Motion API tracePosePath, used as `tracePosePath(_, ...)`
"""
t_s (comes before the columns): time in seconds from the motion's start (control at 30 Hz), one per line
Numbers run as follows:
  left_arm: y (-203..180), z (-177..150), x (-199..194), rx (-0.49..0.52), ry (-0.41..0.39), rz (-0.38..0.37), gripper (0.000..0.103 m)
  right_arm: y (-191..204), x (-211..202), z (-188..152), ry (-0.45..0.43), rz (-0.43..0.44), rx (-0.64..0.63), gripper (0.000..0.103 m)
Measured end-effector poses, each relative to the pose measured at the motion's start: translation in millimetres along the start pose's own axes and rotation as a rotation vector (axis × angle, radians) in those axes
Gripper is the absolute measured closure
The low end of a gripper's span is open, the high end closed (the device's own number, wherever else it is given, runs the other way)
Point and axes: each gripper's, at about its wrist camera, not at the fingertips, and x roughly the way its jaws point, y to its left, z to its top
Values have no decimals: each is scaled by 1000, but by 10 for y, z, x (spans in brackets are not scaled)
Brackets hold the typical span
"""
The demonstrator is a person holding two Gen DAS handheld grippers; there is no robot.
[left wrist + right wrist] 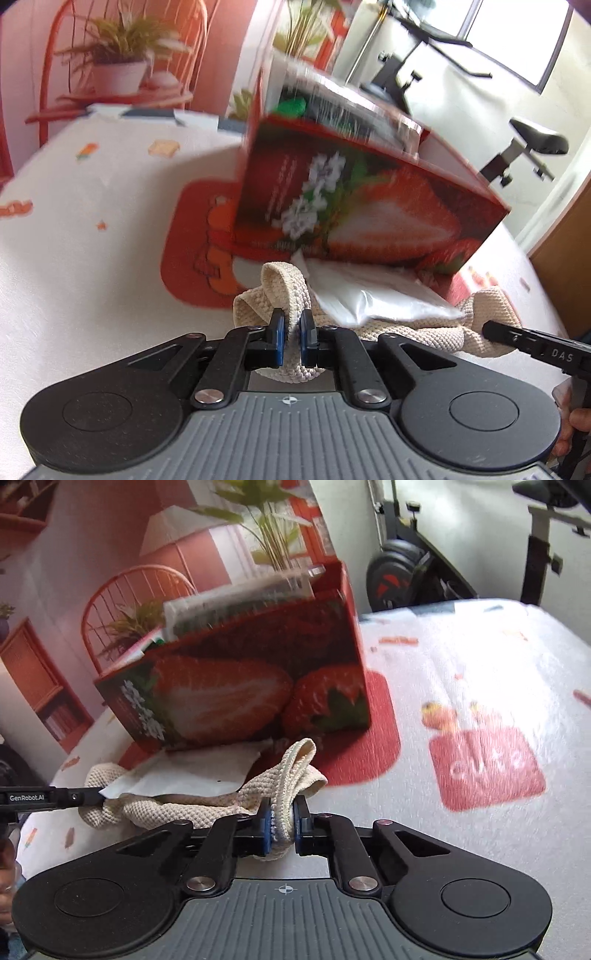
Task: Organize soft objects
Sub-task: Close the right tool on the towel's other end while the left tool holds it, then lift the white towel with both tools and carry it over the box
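You are gripping the cream knitted cloth [369, 332] with both closed hand-held grippers, left [291, 334] and right [283, 821], its length stretching sideways between them before the strawberry-printed red box [369, 192].

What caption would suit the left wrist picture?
Left gripper shut on a cream knitted cloth in front of a strawberry box.

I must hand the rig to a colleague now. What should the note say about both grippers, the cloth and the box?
Left gripper: shut on one edge of the cream knitted cloth.
Right gripper: shut on the other edge.
A clear plastic packet lies on the cloth, before the strawberry box, which already holds packets.
Done: cloth gripped at both ends.
Left: probably fold or stow it; watch the packet.
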Motion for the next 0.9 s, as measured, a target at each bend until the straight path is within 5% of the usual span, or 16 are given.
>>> tracePosePath(0.43,-280,733,-768,62,-313,-45,94,234,-521,978,-251,118,-87,93)
tracePosePath(0.67,-503,1222,-460,110,-319,-25,94,175,-218,1584,-269,30,-126,93)
tracePosePath(0.9,-624,1580,158,173,-249,80,94,116,390,1981,-218,-71,-204,93)
